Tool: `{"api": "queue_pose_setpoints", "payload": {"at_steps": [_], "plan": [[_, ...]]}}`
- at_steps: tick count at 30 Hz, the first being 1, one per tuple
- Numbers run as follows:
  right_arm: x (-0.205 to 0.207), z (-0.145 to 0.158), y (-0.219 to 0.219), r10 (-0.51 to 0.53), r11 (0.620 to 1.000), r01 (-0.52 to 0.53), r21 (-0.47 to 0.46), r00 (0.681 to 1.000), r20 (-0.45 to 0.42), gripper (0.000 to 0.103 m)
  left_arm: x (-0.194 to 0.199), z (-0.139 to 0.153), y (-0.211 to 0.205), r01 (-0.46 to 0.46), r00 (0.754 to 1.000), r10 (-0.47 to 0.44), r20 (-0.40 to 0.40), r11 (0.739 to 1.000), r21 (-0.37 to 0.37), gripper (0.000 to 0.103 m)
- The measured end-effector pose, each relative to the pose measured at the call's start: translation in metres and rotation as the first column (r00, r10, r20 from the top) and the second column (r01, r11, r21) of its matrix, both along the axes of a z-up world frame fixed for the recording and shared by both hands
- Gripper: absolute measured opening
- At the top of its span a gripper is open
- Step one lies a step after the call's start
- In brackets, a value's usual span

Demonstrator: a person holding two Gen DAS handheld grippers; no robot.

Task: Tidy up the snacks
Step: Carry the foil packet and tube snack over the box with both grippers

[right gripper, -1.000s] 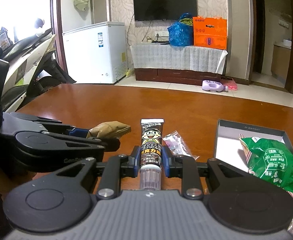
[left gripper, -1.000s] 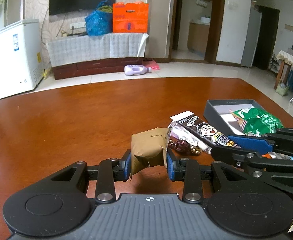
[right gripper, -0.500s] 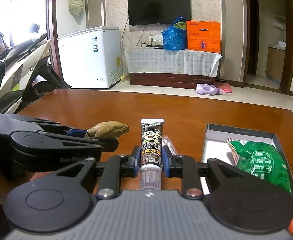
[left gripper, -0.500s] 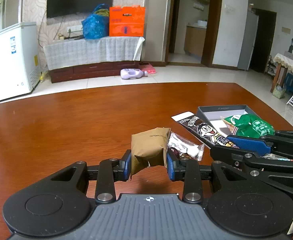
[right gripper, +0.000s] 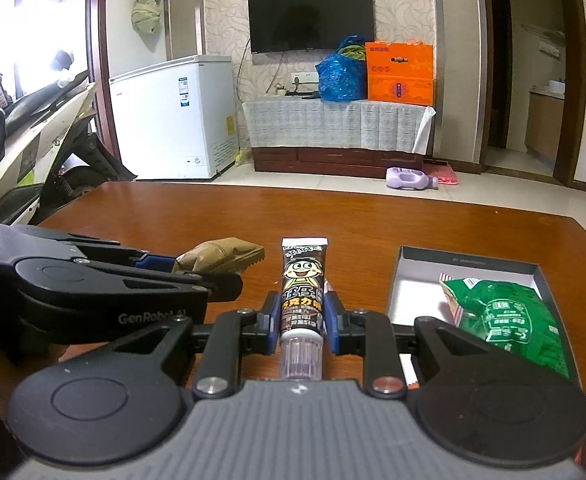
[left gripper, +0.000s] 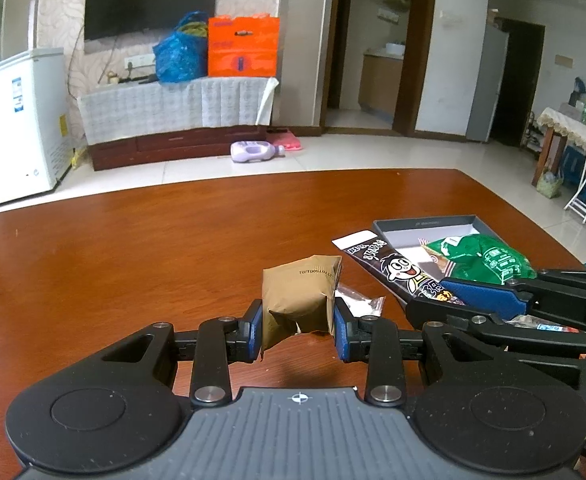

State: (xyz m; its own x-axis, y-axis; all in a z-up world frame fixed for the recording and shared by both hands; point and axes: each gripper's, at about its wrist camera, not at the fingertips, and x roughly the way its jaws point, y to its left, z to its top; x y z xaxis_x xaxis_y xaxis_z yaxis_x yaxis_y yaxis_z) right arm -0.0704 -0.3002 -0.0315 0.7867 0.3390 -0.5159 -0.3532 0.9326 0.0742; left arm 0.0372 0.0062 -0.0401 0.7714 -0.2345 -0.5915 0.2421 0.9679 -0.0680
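The left gripper [left gripper: 297, 330] is pinching the brown packet [left gripper: 299, 300] above the wooden table [left gripper: 133, 264]; it is creasing, so probably soft and light; gripping mid-body suits it. The right gripper [right gripper: 303, 322] is clamping the chocolate tube [right gripper: 303, 292] near its cap, seemingly the stiffer end; the grey box [right gripper: 469, 262] is lying nearby.

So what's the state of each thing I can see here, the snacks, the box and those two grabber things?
Left gripper: fingers shut on the brown packet, held off the table.
Right gripper: fingers shut on the chocolate tube, cap towards the camera.
Grey box: open, no lid on it.
Green snack bag: lying inside the box.
Clear wrapped sweet: lying on the table.
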Motion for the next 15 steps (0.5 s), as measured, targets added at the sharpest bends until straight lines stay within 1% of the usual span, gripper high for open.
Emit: {"api": "queue_pose_setpoints", "payload": {"at_steps": [15], "plan": [[-0.013,0.008,-0.002,-0.023,1.0,0.023,0.0,1.0,0.007,0.023,0.001,0.001,-0.013,0.018,1.0,-0.018,-0.001,1.0,0.002,0.035]]}}
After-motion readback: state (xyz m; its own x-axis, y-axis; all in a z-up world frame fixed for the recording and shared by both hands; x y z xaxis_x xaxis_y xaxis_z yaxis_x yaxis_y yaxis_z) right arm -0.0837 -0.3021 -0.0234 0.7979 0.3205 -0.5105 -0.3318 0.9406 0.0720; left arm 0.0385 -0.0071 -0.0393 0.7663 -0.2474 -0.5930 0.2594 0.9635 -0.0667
